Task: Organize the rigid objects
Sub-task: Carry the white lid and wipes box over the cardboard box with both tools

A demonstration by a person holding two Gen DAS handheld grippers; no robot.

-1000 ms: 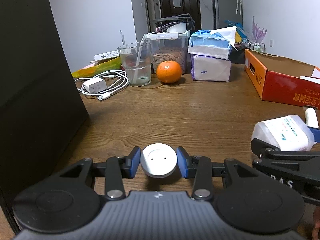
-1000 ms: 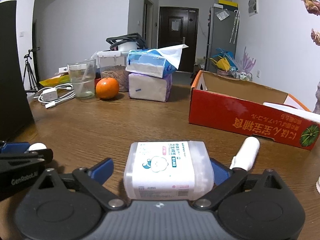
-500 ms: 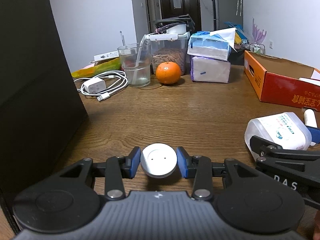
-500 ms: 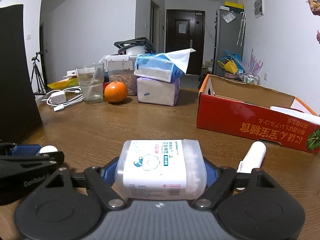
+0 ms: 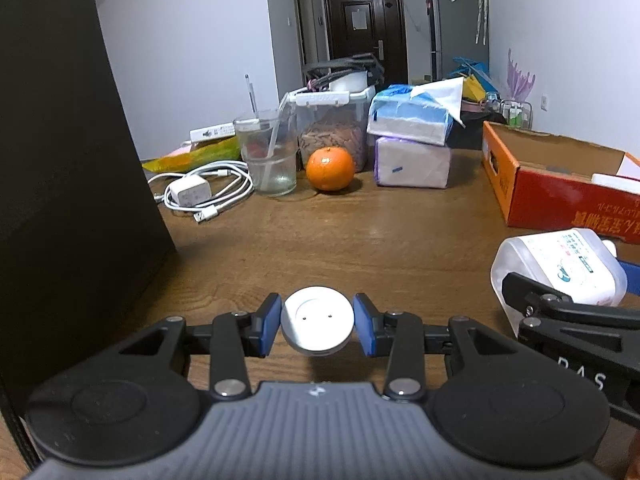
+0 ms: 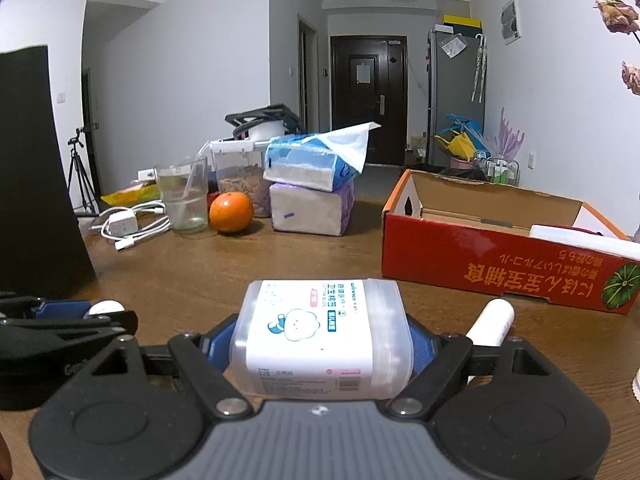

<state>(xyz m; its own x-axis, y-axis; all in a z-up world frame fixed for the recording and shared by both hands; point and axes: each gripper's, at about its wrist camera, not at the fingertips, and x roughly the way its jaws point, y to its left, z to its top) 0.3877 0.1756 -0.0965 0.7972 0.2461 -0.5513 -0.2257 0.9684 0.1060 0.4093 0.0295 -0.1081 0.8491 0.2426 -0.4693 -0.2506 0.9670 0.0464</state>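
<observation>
Two grippers in view, each loaded. Left gripper [image 5: 317, 330]: jaws drawn close, blue pads [image 5: 268, 325] pressed on either side of a small white disc [image 5: 317, 327]. Disc sits flat-face up, two tiny dots on its top, held clear above the table [image 5: 320, 236].

Right gripper [image 6: 321, 346]: jaws have just been closing; they now stand wide but clamp a clear plastic tub [image 6: 322, 342] with a white label showing a cartoon figure. Tub lies on its side between the pads, label up. In the left view the same tub [image 5: 560, 268] shows at the right edge, tilted, off the table.

Both grippers are side by side near the front edge of the table, left gripper's black finger visible at the left of the right view.

Other items: white tube [image 6: 491, 322] lying on the table just right of the right gripper. Red carton [image 6: 500, 248], open top, stands beyond it to the right. Far end of table: orange [image 5: 330, 169], glass [image 5: 269, 152] with a straw, white charger and cable [image 5: 200, 192], nut canister [image 5: 332, 128], two stacked tissue packs [image 5: 412, 140]. Large black box [image 5: 60, 184] fills the left side.
</observation>
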